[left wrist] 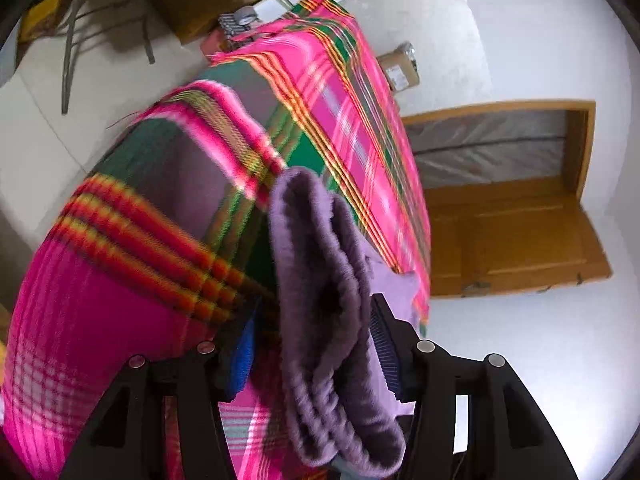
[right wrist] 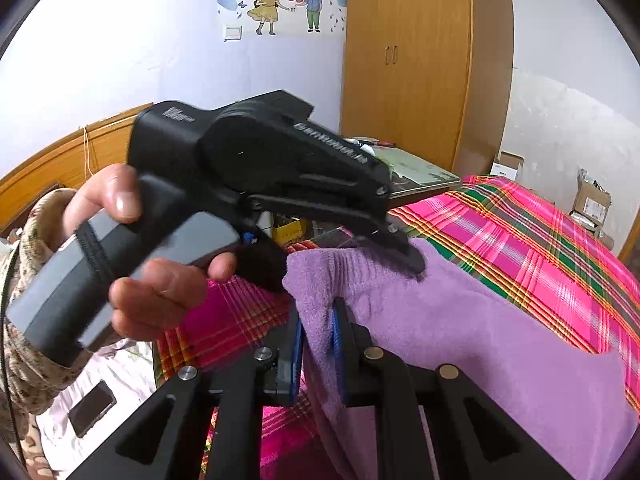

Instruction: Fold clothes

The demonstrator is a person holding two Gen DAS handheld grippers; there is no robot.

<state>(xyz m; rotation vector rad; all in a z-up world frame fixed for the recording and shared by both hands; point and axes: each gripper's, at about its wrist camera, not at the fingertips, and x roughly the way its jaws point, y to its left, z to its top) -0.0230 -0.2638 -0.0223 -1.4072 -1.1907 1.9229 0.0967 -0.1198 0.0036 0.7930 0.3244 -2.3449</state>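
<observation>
A purple towel [right wrist: 460, 320] lies over a pink, green and red plaid bedspread [right wrist: 540, 248]. My right gripper [right wrist: 318, 344] is shut on the towel's near left edge. My left gripper [left wrist: 316, 344] is shut on a bunched fold of the same towel [left wrist: 320, 300], lifted above the bedspread [left wrist: 160, 208]. In the right wrist view the left gripper [right wrist: 400, 244] is held in a hand and pinches the towel's far left corner.
A wooden wardrobe [right wrist: 408, 60] stands behind the bed. Cardboard boxes [right wrist: 592, 200] sit by the wall at right. A phone [right wrist: 92, 408] lies on light bedding at lower left. A wooden door [left wrist: 516, 208] and a cluttered table [left wrist: 256, 12] show in the left wrist view.
</observation>
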